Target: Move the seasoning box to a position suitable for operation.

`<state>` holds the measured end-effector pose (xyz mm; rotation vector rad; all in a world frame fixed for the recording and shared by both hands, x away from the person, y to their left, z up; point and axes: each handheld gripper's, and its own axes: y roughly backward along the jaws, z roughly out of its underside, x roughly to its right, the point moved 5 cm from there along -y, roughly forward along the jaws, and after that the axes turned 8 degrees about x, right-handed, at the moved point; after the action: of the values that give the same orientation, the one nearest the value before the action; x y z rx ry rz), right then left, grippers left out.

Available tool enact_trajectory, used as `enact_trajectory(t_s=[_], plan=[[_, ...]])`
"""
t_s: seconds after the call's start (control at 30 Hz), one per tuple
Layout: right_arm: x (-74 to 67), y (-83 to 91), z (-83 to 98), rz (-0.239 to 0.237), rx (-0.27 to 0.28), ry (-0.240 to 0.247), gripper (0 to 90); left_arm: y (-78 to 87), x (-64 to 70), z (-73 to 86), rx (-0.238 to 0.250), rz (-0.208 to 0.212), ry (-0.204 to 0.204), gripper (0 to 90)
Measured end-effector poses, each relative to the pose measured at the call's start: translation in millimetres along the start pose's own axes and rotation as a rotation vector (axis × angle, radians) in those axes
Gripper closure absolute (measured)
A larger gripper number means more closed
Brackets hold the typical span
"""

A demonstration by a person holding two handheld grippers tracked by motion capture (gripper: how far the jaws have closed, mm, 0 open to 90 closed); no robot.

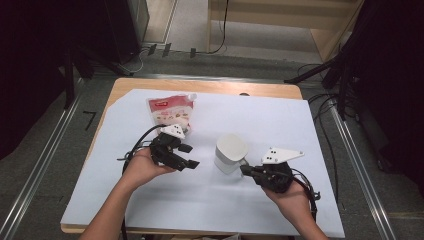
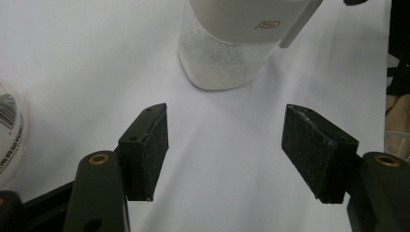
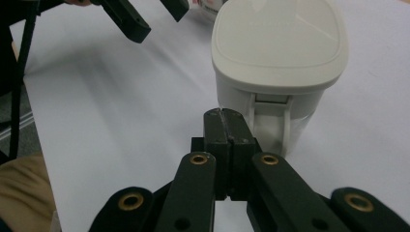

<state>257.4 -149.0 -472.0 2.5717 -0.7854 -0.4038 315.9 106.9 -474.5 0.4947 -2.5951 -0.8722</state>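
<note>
White lidded canister (image 1: 231, 153): rigid, slick plastic; grab handle. Right gripper (image 3: 226, 126) pressed together, empty; left gripper (image 2: 225, 145) spread.

Canister (image 1: 230, 153): smooth matt white plastic lid, frosted clear body.
Fingers (image 2: 153, 151): black, rough matt pads.
Pouch (image 1: 170, 110): glossy printed plastic.
Desk (image 1: 280, 90): wood, matt white sheet on top.

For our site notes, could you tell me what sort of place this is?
Probably a lab recording station: a wooden table under a white sheet, floor rails, and loose cables.
</note>
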Motion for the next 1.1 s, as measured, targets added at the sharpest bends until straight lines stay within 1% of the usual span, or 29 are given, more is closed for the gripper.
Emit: enact_trajectory(t_s=[0.07, 0.1, 0.17, 0.37, 0.43, 0.5, 0.53, 0.6, 0.7, 0.73, 0.8, 0.9, 1.0, 1.03, 1.1], plan=[[-1.1, -2.9, 3.4, 0.000, -0.010, -0.004, 90.0, 0.0, -0.3, 0.0, 0.000, -0.001, 0.002, 34.4], [-1.8, -5.2, 5.7, -0.003, -0.020, -0.005, 90.0, 0.5, -1.1, 0.2, -0.011, -0.005, -0.001, 34.4], [-1.7, -7.3, 8.2, -0.001, -0.028, -0.009, 90.0, 0.3, -0.8, 0.2, -0.010, -0.002, -0.001, 34.4], [-0.1, -12.2, 12.8, 0.002, -0.024, -0.011, 90.0, 0.3, -0.9, -0.6, -0.004, 0.002, -0.003, 34.4], [3.1, -15.4, 16.5, -0.001, -0.033, -0.040, 90.0, -0.1, -1.1, -1.2, -0.007, 0.001, -0.008, 34.0], [6.4, -17.2, 18.0, -0.002, -0.028, -0.060, 90.0, 0.1, -1.4, -1.4, -0.018, -0.001, -0.013, 33.5], [7.4, -17.6, 18.4, -0.001, -0.026, -0.066, 90.0, -0.2, -1.2, -1.6, -0.014, 0.000, -0.011, 33.3], [8.6, -17.5, 19.3, -0.013, -0.025, -0.075, 90.0, -1.0, -0.6, -2.0, -0.005, 0.001, -0.007, 33.0], [8.3, -18.4, 19.9, -0.007, -0.024, -0.063, 90.0, -0.3, -1.0, -1.8, -0.017, -0.001, -0.013, 33.0], [8.3, -18.9, 21.3, -0.007, -0.026, -0.065, 90.0, -1.0, -0.6, -2.1, -0.008, 0.006, -0.008, 32.6], [8.7, -18.8, 21.7, -0.009, -0.027, -0.062, 90.0, -1.3, -0.3, -2.4, -0.003, 0.008, -0.010, 32.0], [12.6, -15.5, 22.0, 0.000, -0.022, -0.071, 90.0, -1.3, 0.5, -3.2, 0.002, 0.015, -0.008, 30.9], [18.1, -12.9, 22.9, 0.000, -0.013, -0.096, 90.0, -2.6, 0.6, -3.1, 0.004, 0.014, -0.009, 30.6], [19.8, -12.1, 22.9, 0.000, -0.011, -0.103, 90.0, -2.5, 0.8, -3.0, -0.003, 0.014, -0.012, 30.4], [21.4, -11.4, 23.2, 0.000, -0.011, -0.103, 90.0, -2.7, 1.0, -3.0, -0.004, 0.019, -0.015, 30.1]])
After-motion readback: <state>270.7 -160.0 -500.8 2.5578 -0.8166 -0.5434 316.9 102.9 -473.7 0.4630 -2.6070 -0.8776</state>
